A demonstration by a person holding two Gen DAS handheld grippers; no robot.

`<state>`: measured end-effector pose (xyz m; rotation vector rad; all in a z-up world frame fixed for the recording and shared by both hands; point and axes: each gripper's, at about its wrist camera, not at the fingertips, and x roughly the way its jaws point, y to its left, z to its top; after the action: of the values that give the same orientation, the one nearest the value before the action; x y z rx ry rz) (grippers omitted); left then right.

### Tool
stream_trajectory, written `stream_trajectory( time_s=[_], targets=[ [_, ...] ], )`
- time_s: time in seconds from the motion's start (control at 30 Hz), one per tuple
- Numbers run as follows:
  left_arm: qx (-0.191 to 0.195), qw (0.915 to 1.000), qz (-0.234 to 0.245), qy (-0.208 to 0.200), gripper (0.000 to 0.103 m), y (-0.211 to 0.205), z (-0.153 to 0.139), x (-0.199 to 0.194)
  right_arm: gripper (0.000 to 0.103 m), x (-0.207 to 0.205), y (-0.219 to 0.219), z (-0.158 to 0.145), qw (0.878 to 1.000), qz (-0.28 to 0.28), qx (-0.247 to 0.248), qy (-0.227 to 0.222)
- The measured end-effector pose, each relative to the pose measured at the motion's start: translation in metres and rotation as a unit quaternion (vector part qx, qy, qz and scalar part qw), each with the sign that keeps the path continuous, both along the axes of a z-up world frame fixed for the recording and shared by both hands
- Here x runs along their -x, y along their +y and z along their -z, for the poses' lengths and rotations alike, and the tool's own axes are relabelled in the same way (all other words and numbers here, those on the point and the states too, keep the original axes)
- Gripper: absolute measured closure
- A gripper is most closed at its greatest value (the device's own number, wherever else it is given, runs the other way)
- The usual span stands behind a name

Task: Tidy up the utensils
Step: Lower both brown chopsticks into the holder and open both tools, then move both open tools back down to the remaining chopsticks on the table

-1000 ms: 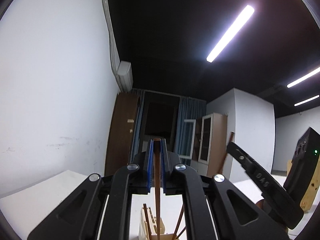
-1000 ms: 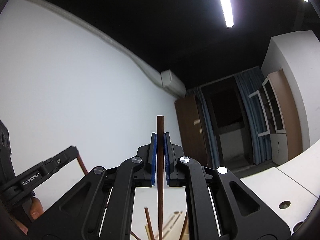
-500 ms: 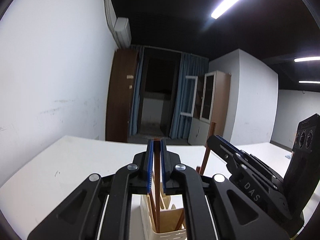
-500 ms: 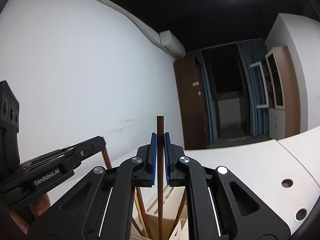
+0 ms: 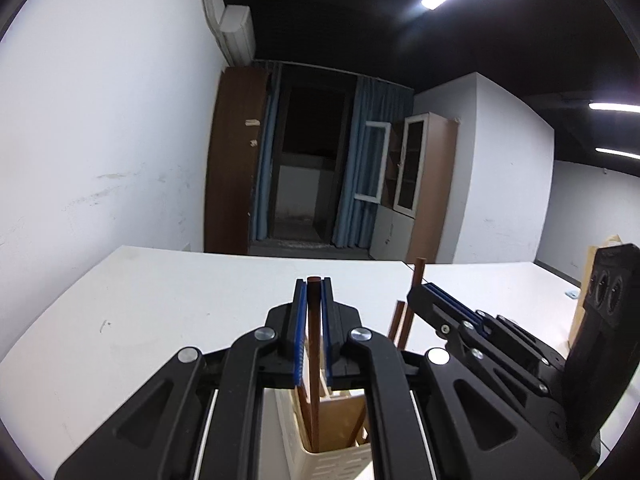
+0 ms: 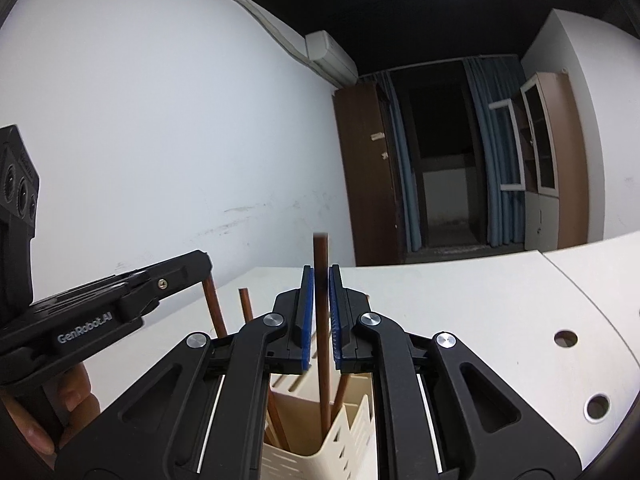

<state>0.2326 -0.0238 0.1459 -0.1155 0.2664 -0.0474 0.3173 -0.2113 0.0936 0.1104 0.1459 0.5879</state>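
The left gripper [image 5: 314, 320] clenches 1 brown wooden chopstick [image 5: 314, 344]; the right gripper [image 6: 320, 312], jaws just opening, releases another brown wooden chopstick [image 6: 322, 320]. Lower both straight into the cream slotted plastic holder [image 6: 320, 456].

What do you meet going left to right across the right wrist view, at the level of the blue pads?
Left tongs → loose chopstick → right tongs around their chopstick → table holes.
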Motion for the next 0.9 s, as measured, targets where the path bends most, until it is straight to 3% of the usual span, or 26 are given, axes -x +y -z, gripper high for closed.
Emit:
stream_trajectory(
  time_s=[0.13,0.2,0.4,0.5,0.57,0.67,0.9],
  targets=[
    [0.011,0.9999,-0.007,-0.005,0.095,0.005,-0.005,0.008,0.087,0.005,-0.009,-0.003,1.000,0.013,-0.005,0.006],
    [0.015,0.9998,-0.008,-0.011,0.087,0.009,-0.008,0.015,0.086,0.007,-0.011,-0.004,1.000,0.016,-0.004,0.004],
    [0.017,0.9997,-0.015,-0.013,0.087,0.012,-0.010,0.026,0.081,0.014,-0.018,-0.004,1.000,0.019,0.000,0.007],
    [0.016,0.9996,-0.021,-0.007,0.086,0.014,-0.009,0.031,0.080,0.020,-0.021,-0.002,1.000,0.020,0.005,0.009],
    [0.015,0.9996,-0.025,-0.003,0.086,0.016,-0.008,0.034,0.073,0.021,-0.019,-0.001,1.000,0.021,0.006,0.014],
    [0.012,0.9995,-0.027,0.009,0.075,0.017,-0.005,0.039,0.071,0.024,-0.017,0.003,0.999,0.018,0.016,0.028],
    [-0.013,0.9989,-0.021,0.041,0.074,0.010,0.010,0.053,0.066,0.036,-0.012,0.019,0.997,0.016,0.041,0.065]
  ],
)
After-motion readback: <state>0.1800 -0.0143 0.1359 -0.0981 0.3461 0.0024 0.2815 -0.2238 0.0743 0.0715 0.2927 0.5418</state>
